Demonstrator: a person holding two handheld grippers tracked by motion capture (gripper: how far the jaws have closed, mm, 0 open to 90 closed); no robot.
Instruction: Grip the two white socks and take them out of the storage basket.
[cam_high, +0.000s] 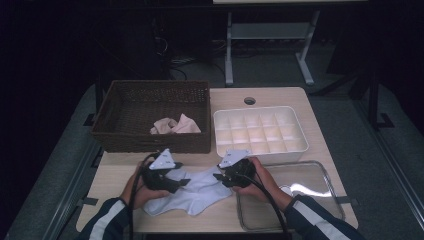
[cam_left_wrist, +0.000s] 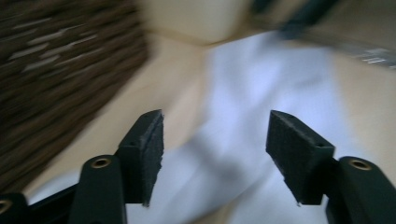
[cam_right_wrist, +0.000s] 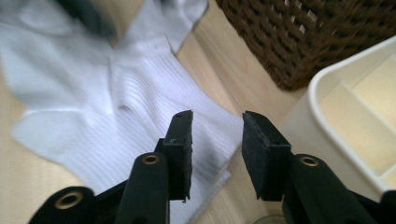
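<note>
Both hands hold the left gripper (cam_high: 184, 182) and right gripper (cam_high: 218, 176), jaws apart and empty, over the white sock (cam_high: 200, 192) just beside the brown basket (cam_high: 150, 107).

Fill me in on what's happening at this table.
A person works a white sock lying flat on the table with two sets of tongs. The left tongs stand open over the sock, nothing pinched. The right tongs hover open at its ribbed end. Behind are a wicker basket holding pink cloth, a divided tray and a clear lid.
</note>
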